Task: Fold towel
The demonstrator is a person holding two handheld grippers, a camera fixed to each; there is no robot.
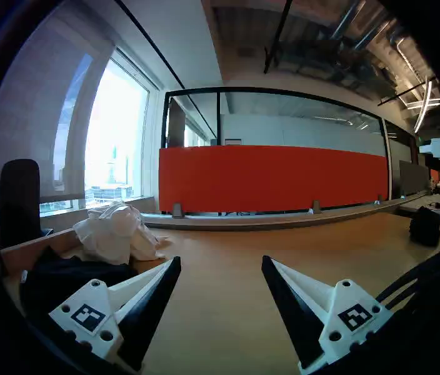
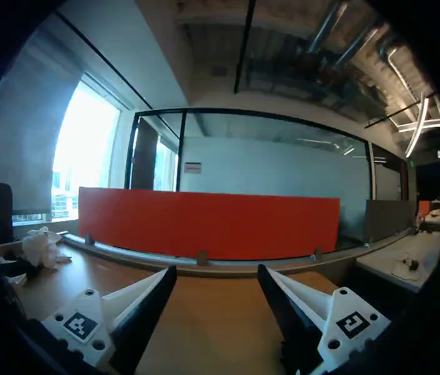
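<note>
- Left gripper view, 9 o'clock: a tall black padded chair back [image 1: 19,200] stands before the bright window [image 1: 115,134]
- At 8 o'clock a rumpled dark fabric heap [image 1: 64,278] lies at the near left corner of the light wooden desk [image 1: 220,319], partly hidden behind the gripper's left finger
- Between 8 and 9 o'clock the crumpled white cloth towel [image 1: 117,231] sits bunched and unfolded on the desk, just beside the dark heap and apart from both fingers
- At 6 o'clock the left gripper [image 1: 220,258] is released: its white-and-black fingers are spread wide, bare desk between the tips, grasping nothing
- Across the centre a long orange partition panel [image 1: 270,178] runs along the desk's far edge
- At 3 o'clock a small black object [image 1: 425,226] rests on the desk; what it is I cannot tell
- Right gripper view, 9 o'clock: the towel [image 2: 40,247] lies far off on the desk's left end
- At 6 o'clock the right gripper [image 2: 217,267] is likewise released, fingers wide apart over bare desk, well apart from the towel
- At 4 o'clock a pale neighbouring desk [image 2: 423,247] carries a few small items
</note>
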